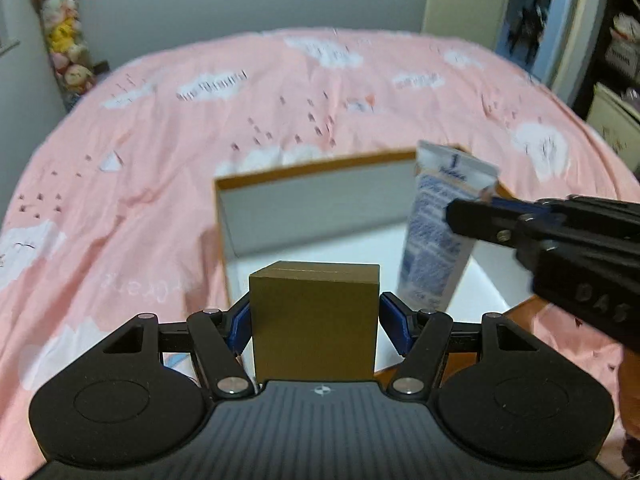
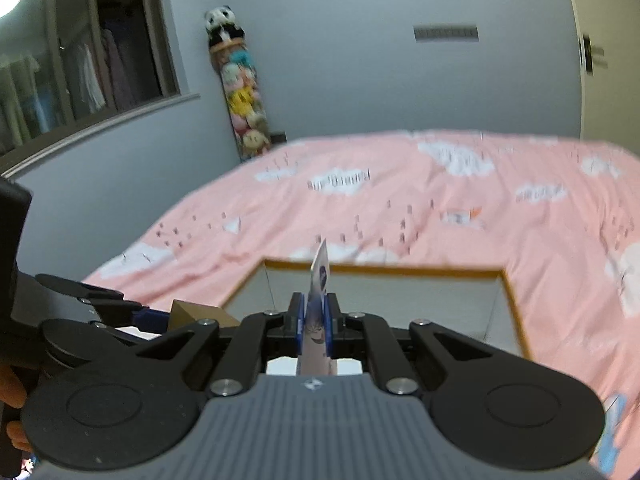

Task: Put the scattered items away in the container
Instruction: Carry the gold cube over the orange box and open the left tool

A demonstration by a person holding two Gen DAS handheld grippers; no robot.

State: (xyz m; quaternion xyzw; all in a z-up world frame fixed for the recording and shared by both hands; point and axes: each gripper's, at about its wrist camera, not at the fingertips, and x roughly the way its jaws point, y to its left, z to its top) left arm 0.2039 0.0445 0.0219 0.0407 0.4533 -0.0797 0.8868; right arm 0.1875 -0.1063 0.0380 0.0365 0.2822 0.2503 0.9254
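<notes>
both claws are loaded and poised over the container, so the step in hand looks like the drop-off; the left claw [image 1: 315,318] is closed on a small gold box [image 1: 315,322], its blue pads pressed flat against the two side faces, and it hangs over the near left corner of the container [image 1: 320,204]; the right claw [image 2: 315,322] is pinched nearly shut on a tube [image 2: 316,308], gripping it around the middle with the crimped end pointing up and away, tilted a little; in the left wrist view the tube [image 1: 438,236] hangs inside the container's right side, its lower end close to the white floor, though whether it touches i cannot tell.

the next move, as i judge it, calls for lowering each item until it rests on the floor, then parting the fingers without nudging the walls; the two claws are near each other, so one should release at a time.

the container is an open rectangular cardboard box, orange outside with a smooth white lining and low stiff walls; the gold box is a rigid matte cuboid with sharp edges and should sit flat; the tube is soft printed plastic, white and blue, flattened at its crimp, and will likely topple onto its side once let go; the container rests on a bed [image 1: 168,168] with a pink, slightly rumpled cloud-print cover, a yielding base.
</notes>
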